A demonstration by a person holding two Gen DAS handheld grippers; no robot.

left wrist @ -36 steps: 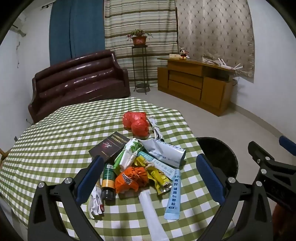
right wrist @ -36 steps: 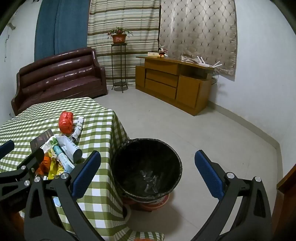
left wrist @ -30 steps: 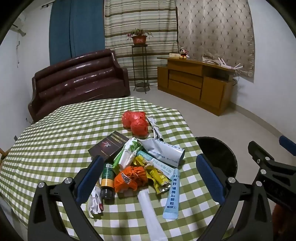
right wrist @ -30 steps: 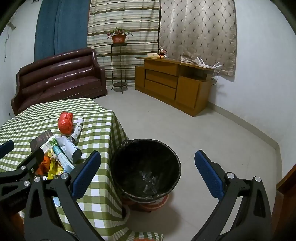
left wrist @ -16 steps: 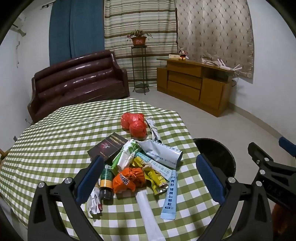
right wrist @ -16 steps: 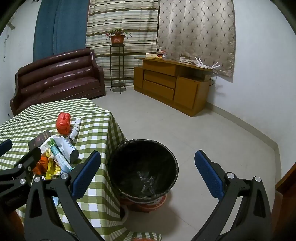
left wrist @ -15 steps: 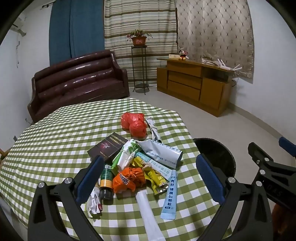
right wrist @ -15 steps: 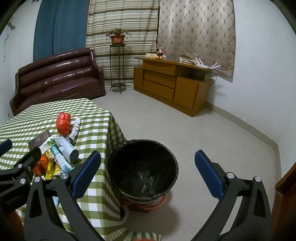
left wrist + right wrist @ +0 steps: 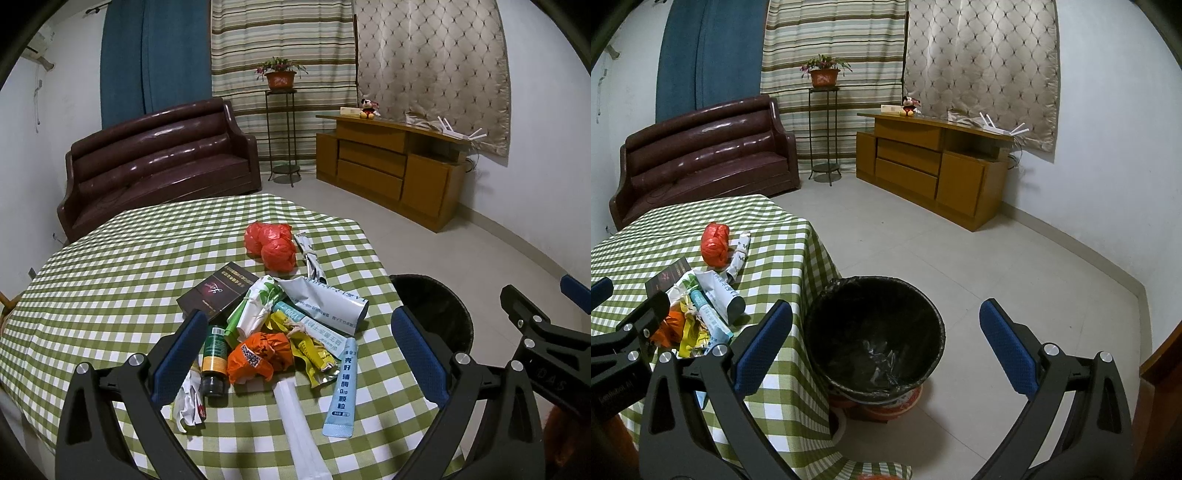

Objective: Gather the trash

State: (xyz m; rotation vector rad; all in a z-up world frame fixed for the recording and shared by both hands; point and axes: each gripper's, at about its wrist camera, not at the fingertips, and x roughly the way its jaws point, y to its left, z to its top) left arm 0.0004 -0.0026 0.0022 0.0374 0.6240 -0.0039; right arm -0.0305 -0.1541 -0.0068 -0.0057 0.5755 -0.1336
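Observation:
A pile of trash lies on the green checked table (image 9: 110,273): a red plastic bag (image 9: 273,247), a dark box (image 9: 216,290), a grey pouch (image 9: 325,301), an orange wrapper (image 9: 258,354), a small dark bottle (image 9: 214,360), a light blue tube (image 9: 341,391) and a white strip (image 9: 299,421). My left gripper (image 9: 295,350) is open and empty, above the near side of the pile. My right gripper (image 9: 886,343) is open and empty, above the black-lined bin (image 9: 875,332) beside the table. The bin also shows in the left wrist view (image 9: 436,310).
A brown sofa (image 9: 155,166) stands beyond the table. A wooden cabinet (image 9: 931,166) stands by the far wall, with a plant stand (image 9: 823,129) left of it. The tiled floor (image 9: 997,277) spreads right of the bin.
Both grippers have drifted slightly; the pile and bin sit a little lower and farther left in the views. Both stay open and empty.

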